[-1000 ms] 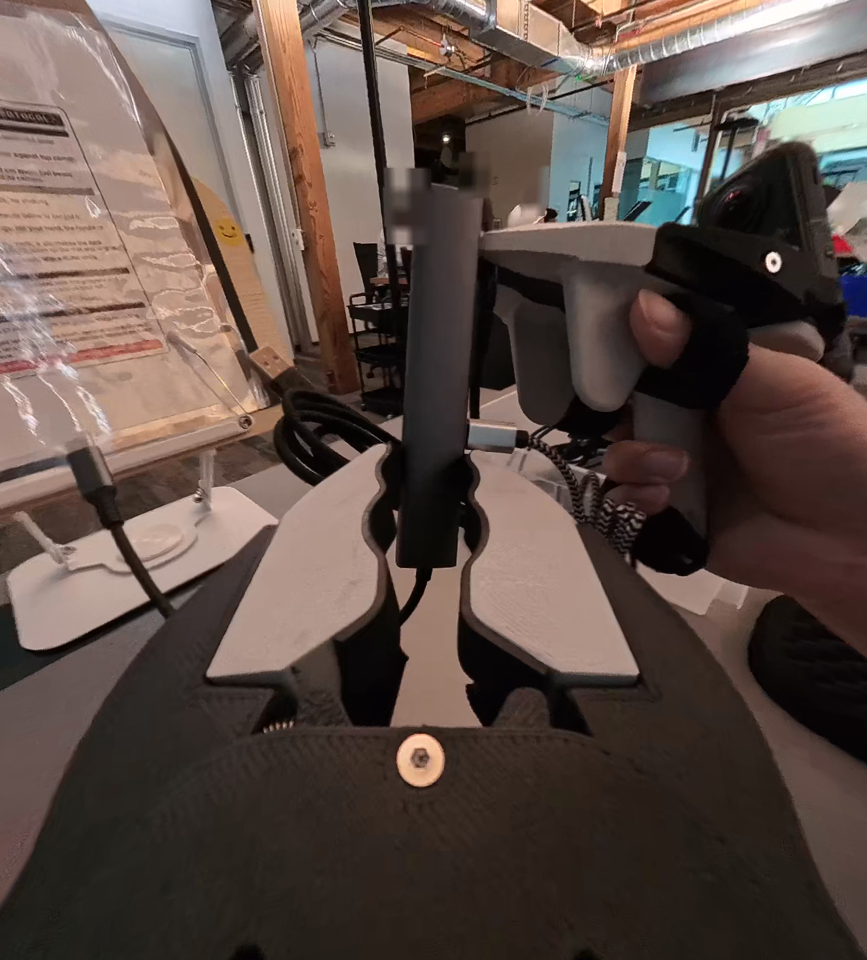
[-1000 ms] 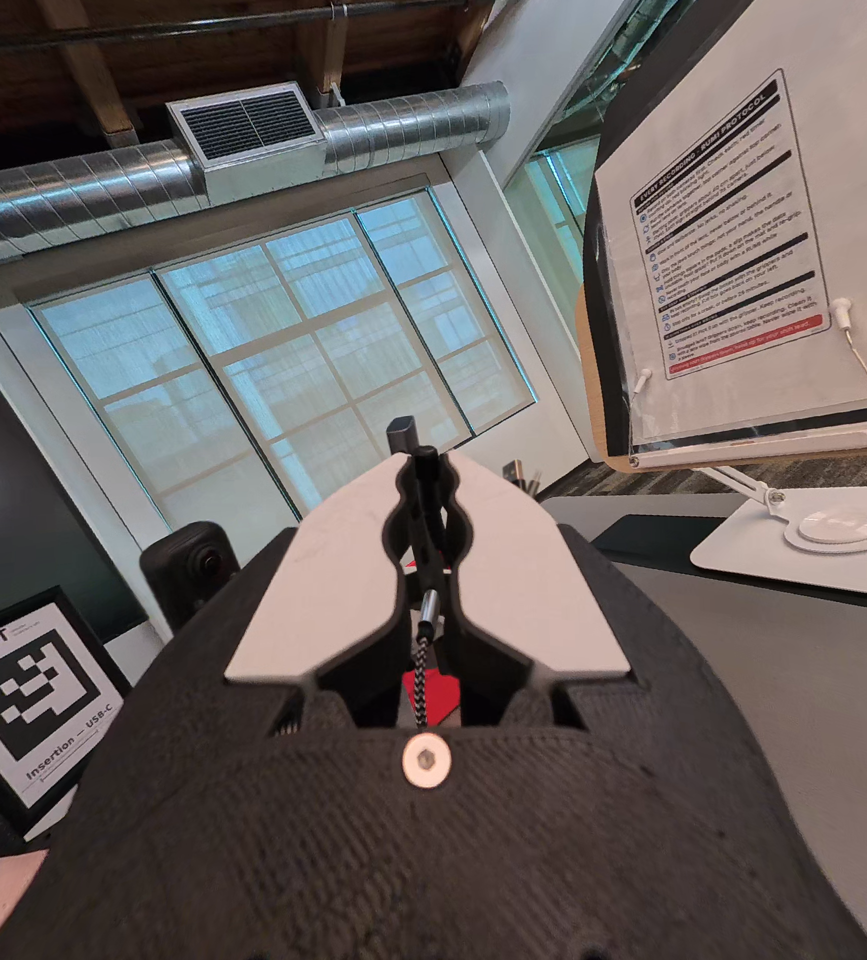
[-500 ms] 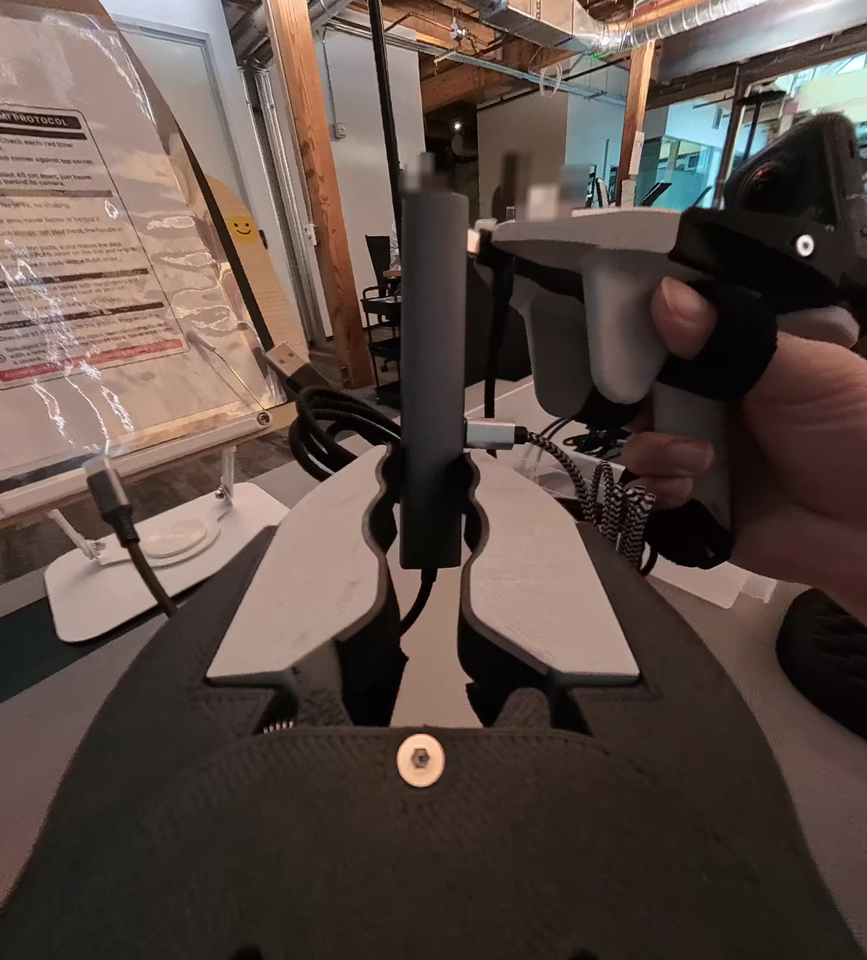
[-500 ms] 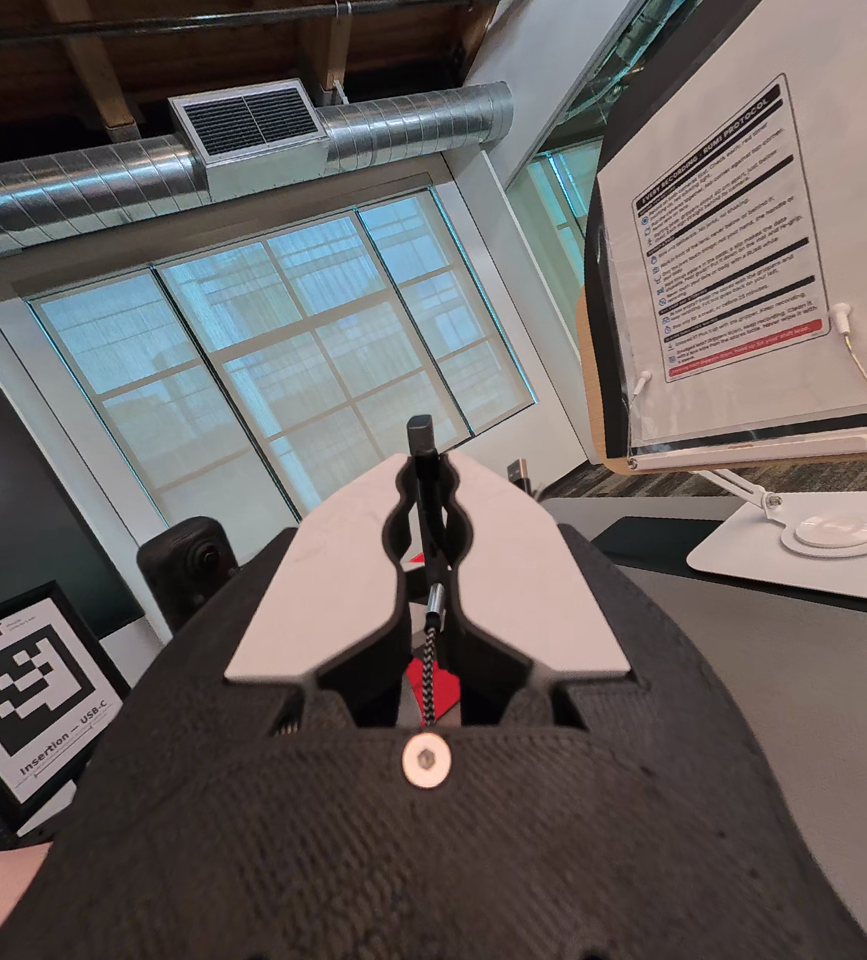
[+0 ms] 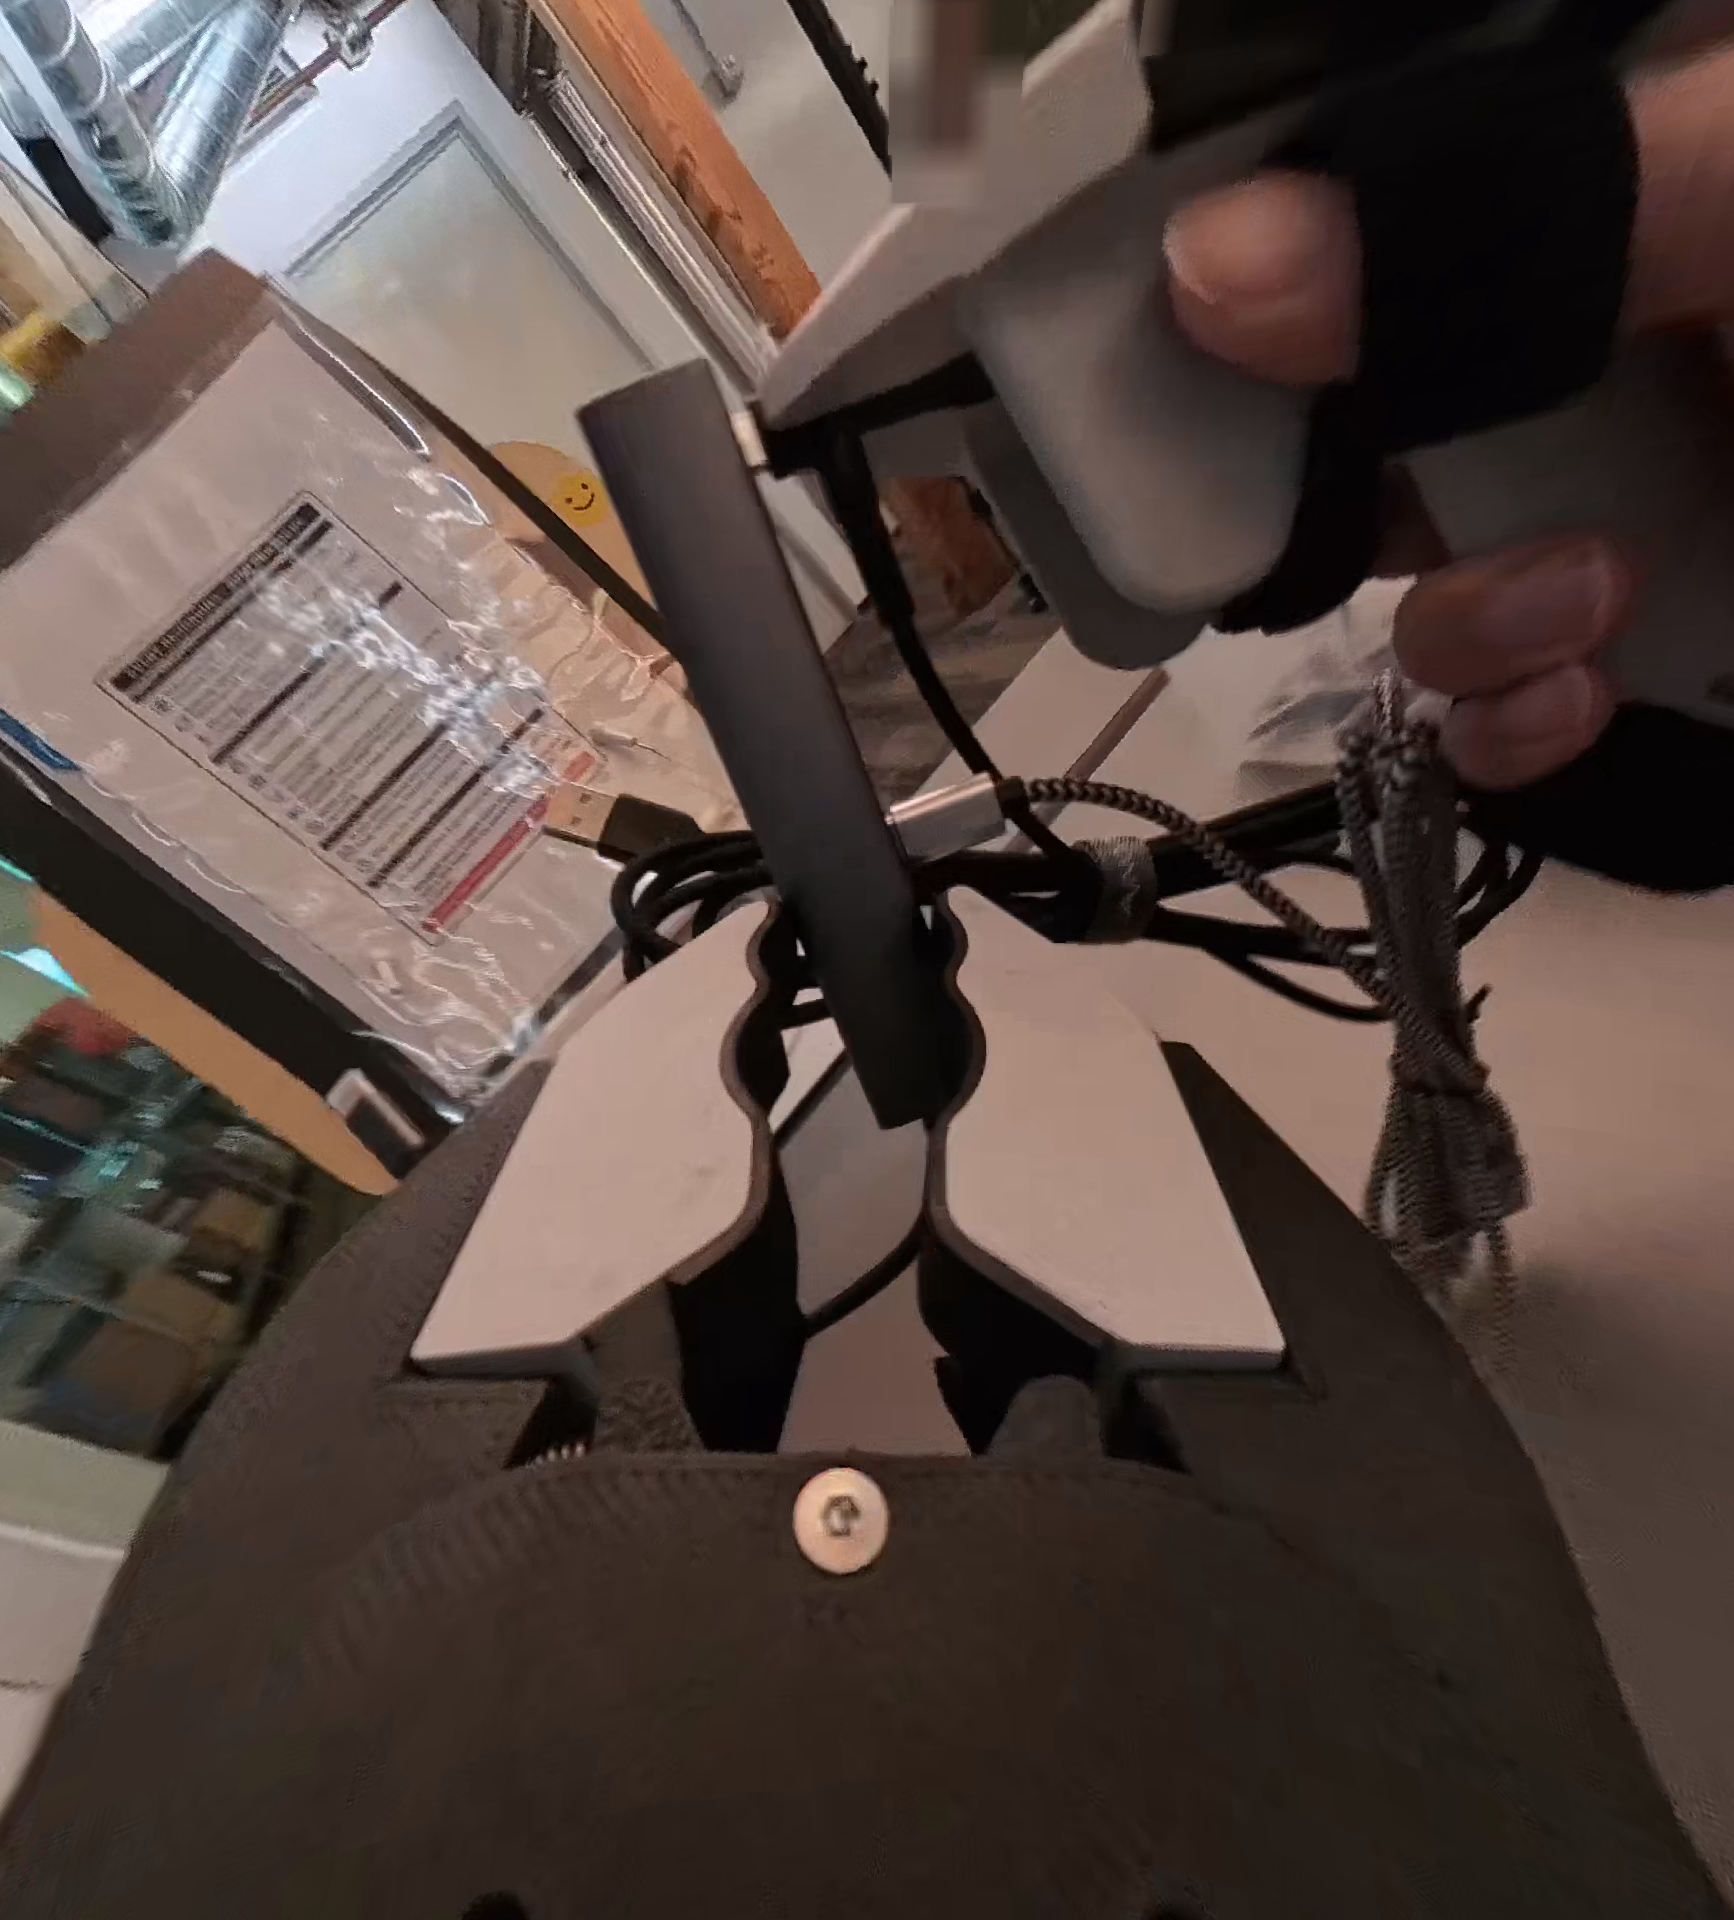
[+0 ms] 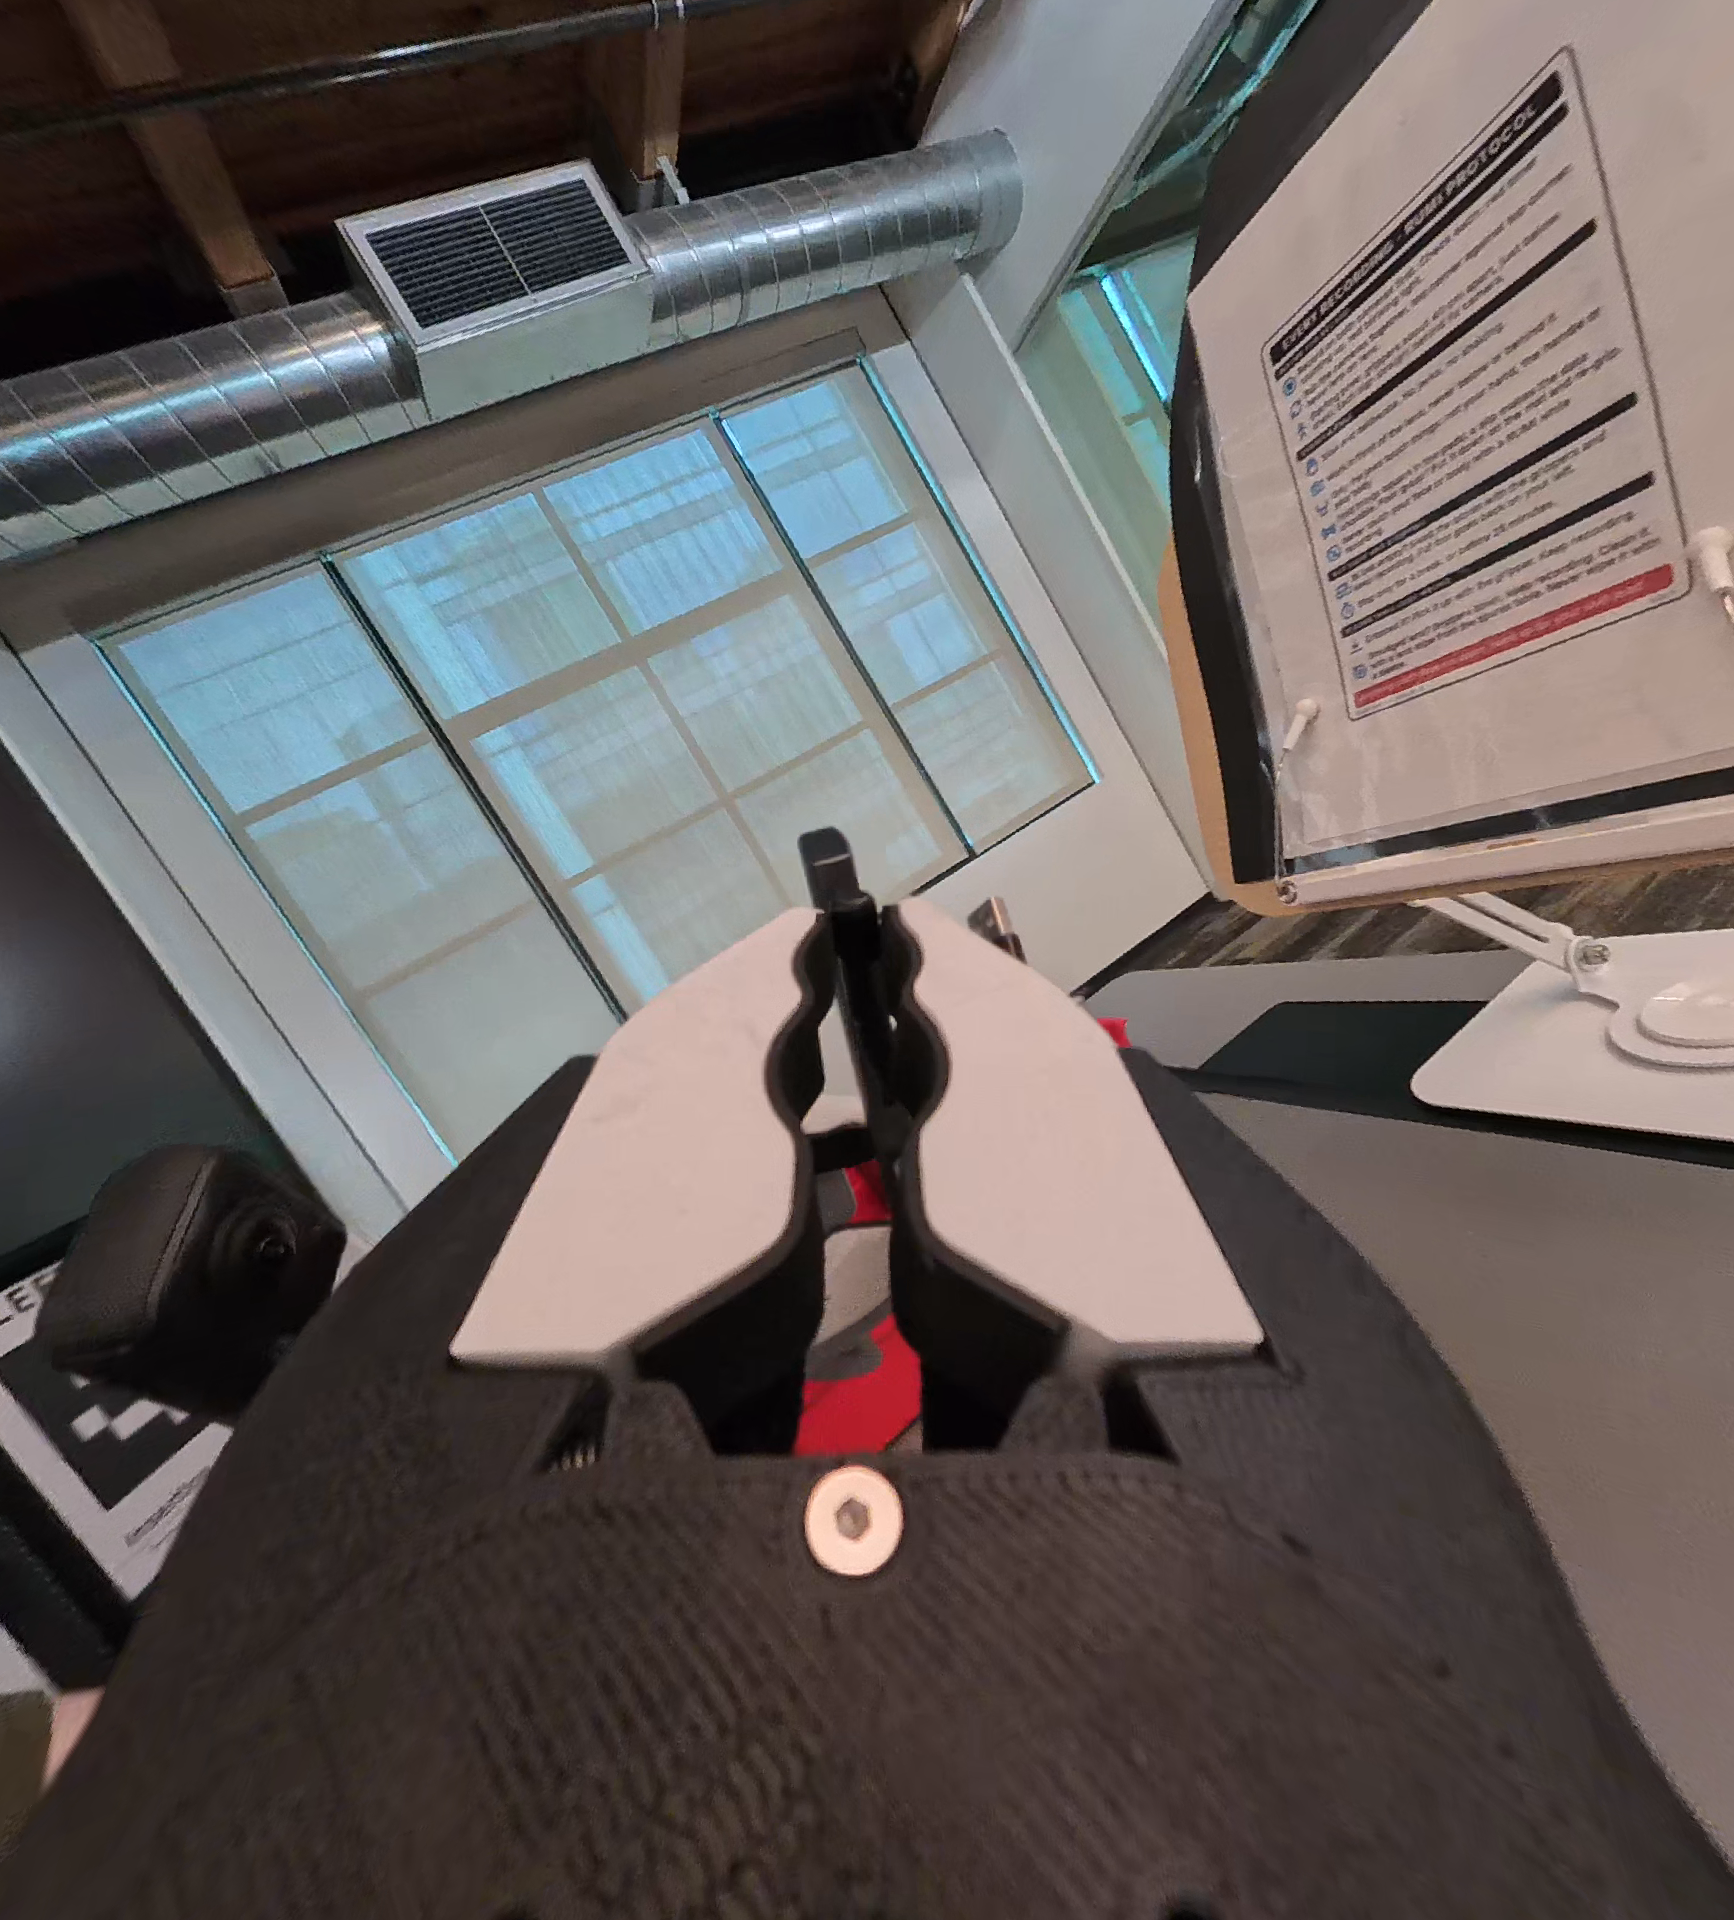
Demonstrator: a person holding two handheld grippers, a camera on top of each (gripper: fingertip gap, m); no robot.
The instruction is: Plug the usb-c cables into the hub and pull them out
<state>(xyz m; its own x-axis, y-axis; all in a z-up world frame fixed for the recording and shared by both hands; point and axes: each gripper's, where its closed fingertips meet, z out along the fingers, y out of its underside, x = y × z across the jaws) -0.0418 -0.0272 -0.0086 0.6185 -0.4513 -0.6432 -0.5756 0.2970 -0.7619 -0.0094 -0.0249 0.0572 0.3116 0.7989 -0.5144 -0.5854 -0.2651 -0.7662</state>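
My left gripper (image 5: 852, 925) is shut on a dark grey hub (image 5: 769, 727), which stands up and leans to the left. A braided cable with a silver plug (image 5: 946, 805) sits in the hub's right side. My right gripper (image 5: 811, 416), held by a hand (image 5: 1465, 312), reaches in from the upper right. It is shut on a black usb-c plug (image 5: 790, 452) whose metal tip touches the hub's upper right edge. In the right wrist view the right gripper (image 6: 858, 925) pinches that black plug (image 6: 827, 862). I cannot tell whether it is seated.
A bundle of black cables (image 5: 697, 894) with a loose USB-A plug (image 5: 624, 821) hangs behind the hub. A laminated sheet on a white stand (image 5: 343, 686) (image 6: 1465, 468) is close by, on a grey table (image 6: 1517, 1299). A marker card (image 6: 115, 1455) stands at lower left. One gripper's finger ends stand about 7 cm off the other's.
The left gripper has tilted, so the hub now leans left. The right gripper has come closer, with its black plug at the hub's top end. The braided cable has left the right view.
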